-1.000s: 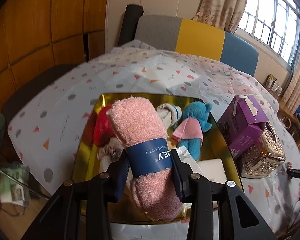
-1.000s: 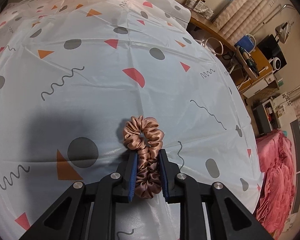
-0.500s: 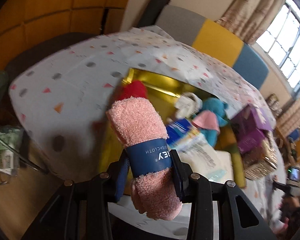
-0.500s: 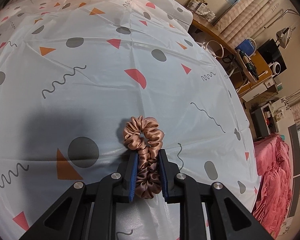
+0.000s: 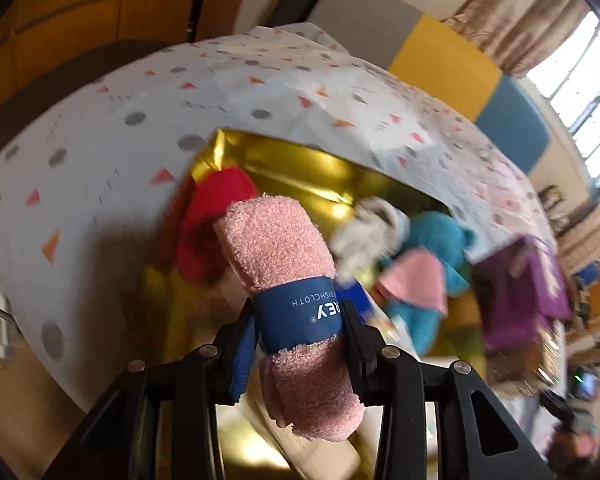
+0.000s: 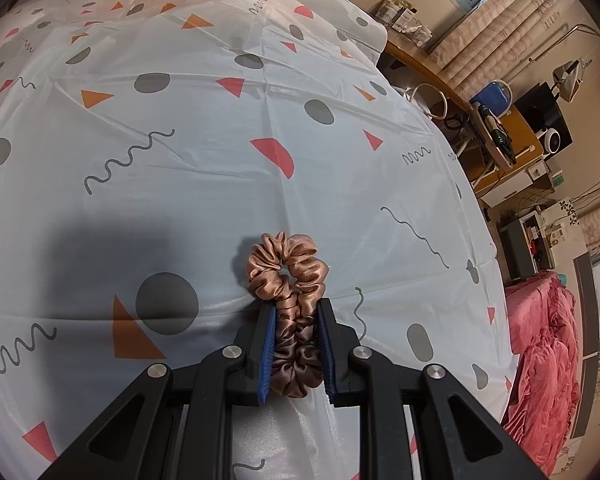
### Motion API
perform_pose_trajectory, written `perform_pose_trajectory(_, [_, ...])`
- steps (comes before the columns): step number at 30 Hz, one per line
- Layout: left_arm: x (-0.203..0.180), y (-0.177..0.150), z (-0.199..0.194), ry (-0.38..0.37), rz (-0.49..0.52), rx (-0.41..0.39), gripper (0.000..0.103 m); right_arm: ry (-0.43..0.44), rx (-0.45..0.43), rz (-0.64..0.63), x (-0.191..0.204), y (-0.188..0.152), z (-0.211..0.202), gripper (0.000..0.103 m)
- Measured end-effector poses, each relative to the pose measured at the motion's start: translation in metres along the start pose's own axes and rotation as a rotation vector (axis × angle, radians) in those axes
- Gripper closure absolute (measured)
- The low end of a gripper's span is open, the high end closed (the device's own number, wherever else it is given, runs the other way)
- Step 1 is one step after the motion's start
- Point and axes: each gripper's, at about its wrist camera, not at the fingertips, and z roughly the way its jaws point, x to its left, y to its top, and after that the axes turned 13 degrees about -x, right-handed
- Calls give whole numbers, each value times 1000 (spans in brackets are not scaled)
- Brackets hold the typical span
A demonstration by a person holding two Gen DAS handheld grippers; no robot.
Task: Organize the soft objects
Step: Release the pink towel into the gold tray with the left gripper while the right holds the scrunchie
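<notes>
Left wrist view: the left hand-held gripper [image 5: 300, 316] clamps a rolled pink terry dishcloth [image 5: 288, 280] by its blue paper band, poised over the shiny gold box [image 5: 300, 164] on the table. Next, I'd say: lower and release. The right hand-held gripper [image 6: 296, 344] pinches a bronze satin scrunchie [image 6: 288, 276] against the patterned tablecloth [image 6: 220, 160].

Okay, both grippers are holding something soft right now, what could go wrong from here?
The left gripper pinches the rolled pink terry dishcloth only at its blue paper band; the roll might slide out of the band. The shiny gold box already holds a red plush item and a blue plush bear, so the roll may land on top and tumble. The right gripper squeezes a slick bronze satin scrunchie, which could slip.
</notes>
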Motion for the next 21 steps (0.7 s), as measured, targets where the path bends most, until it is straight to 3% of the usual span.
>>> perform_pose_trajectory(10, [-5, 13, 56, 109, 141, 3, 55, -6, -2, -9, 0, 0, 2, 83])
perform_pose_trajectory(13, [-9, 10, 44, 106, 150, -34, 39, -8, -3, -12, 1, 0, 2, 83])
perform_pose_trajectory(21, [-21, -2, -8, 105, 210, -154, 35, -16, -10, -26, 2, -1, 3, 83])
